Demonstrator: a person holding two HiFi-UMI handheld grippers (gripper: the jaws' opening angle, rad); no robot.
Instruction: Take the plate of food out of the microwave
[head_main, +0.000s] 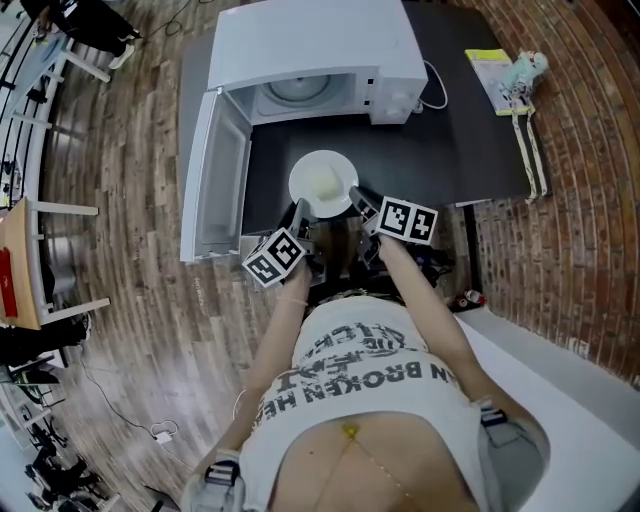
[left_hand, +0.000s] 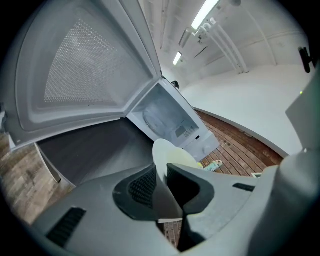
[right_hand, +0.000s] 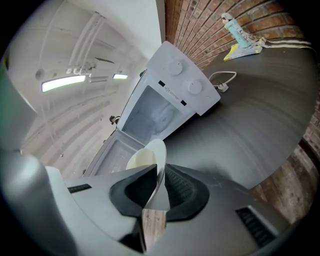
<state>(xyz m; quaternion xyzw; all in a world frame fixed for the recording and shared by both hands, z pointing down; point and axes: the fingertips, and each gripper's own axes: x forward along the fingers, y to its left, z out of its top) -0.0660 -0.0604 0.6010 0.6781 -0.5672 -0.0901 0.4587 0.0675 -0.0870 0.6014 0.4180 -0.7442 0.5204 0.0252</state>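
Note:
A white plate with pale yellowish food hangs over the dark table, in front of the white microwave. The microwave's door stands swung out to the left and its cavity holds only the turntable. My left gripper is shut on the plate's near-left rim. My right gripper is shut on its near-right rim. In the left gripper view the plate runs edge-on between the jaws. In the right gripper view the plate is likewise pinched, with the microwave beyond.
A small toy on a yellow sheet lies at the table's far right, with pale sticks beside it. The microwave's cable loops to its right. A brick wall bounds the right side; chairs and desks stand at the left.

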